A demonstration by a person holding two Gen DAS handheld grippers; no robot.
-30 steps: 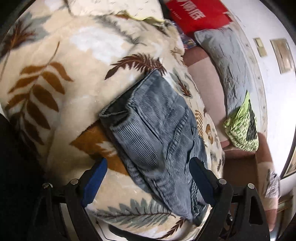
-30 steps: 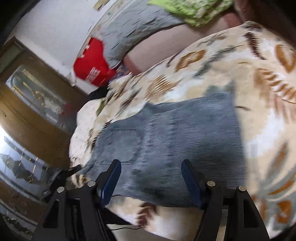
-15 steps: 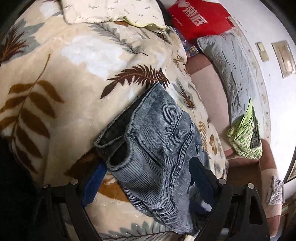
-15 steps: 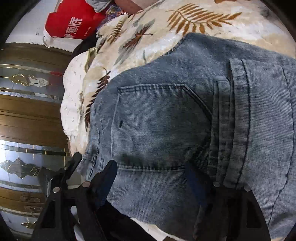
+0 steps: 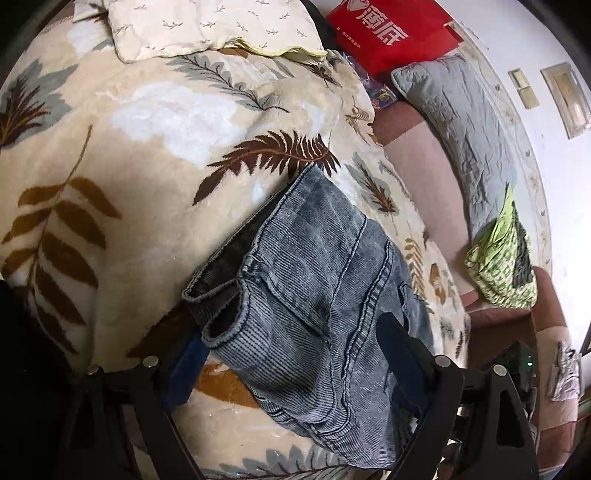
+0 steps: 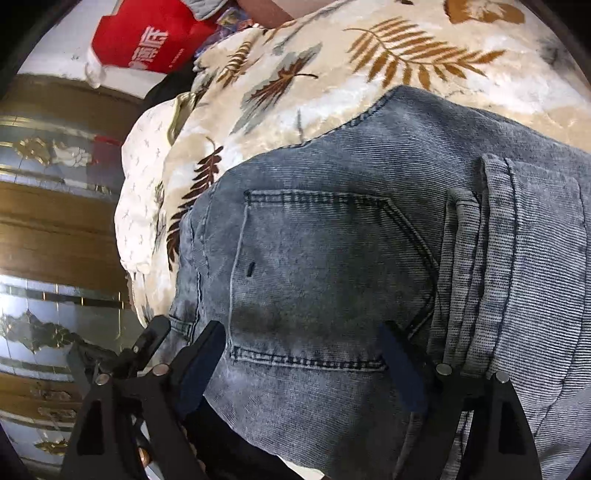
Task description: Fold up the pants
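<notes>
Grey-blue pants [image 5: 325,295] lie in a compact, layered bundle on a leaf-print blanket [image 5: 110,184], draped over its near edge. In the left wrist view the two leg cuffs [image 5: 218,306] sit stacked, one upon the other, at the bundle's left end, which suggests the legs are already brought together and doubled over. In the right wrist view a back pocket [image 6: 321,280] faces up, with a thick ridge of folded cloth just to its right.

The left gripper [image 5: 291,362] is spread wide, its blue-padded fingers [image 5: 184,369] straddling the bundle near the cuffs; whether the pads touch the cloth cannot be told. The right gripper [image 6: 303,365] is likewise spread wide, one finger on each side of the pocket's lower seam, pinching nothing.

By the look of it, the fold is well advanced: the garment is short and several layers deep. What seems left is a final fold or a squaring-up, since the layers do not lie flush and part of the bundle hangs off the blanket's edge.

A cream pillow [image 5: 207,26], a red bag [image 5: 388,33] and a grey cushion [image 5: 461,129] lie beyond.
</notes>
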